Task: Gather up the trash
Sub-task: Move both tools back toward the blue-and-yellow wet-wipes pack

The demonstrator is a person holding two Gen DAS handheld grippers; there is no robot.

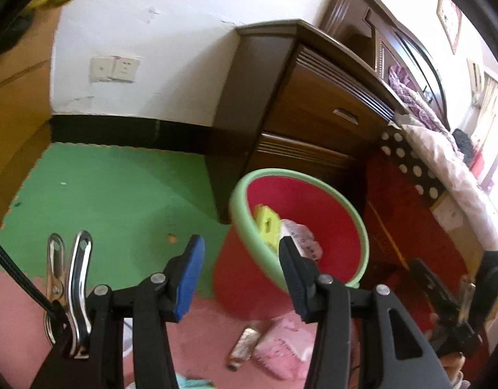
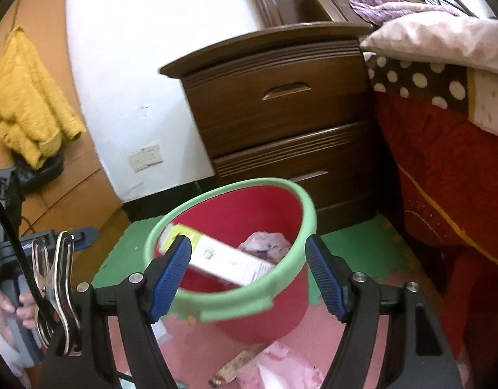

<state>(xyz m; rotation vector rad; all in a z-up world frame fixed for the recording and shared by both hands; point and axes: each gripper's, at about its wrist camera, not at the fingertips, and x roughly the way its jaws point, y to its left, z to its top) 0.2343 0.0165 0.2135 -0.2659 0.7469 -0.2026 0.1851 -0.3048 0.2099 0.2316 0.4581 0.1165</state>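
While both our left gripper (image 1: 241,270) and right gripper (image 2: 247,274) gape empty, the white cardboard box (image 2: 223,259) propped on the red green-rimmed plastic bucket (image 2: 236,304) may tip out.

The bin (image 2: 265,311) looks like smooth red plastic with a matt green rim. The nightstand (image 2: 281,123) at frame centre is glossy dark wood.

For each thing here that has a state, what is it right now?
Left gripper: open, empty.
Right gripper: open, empty.
Red plastic bin with green rim: upright, holding trash.
White-and-yellow carton: inside bin, tilted.
Brown tube: lying on pink mat.
Dark wooden nightstand drawers: closed.
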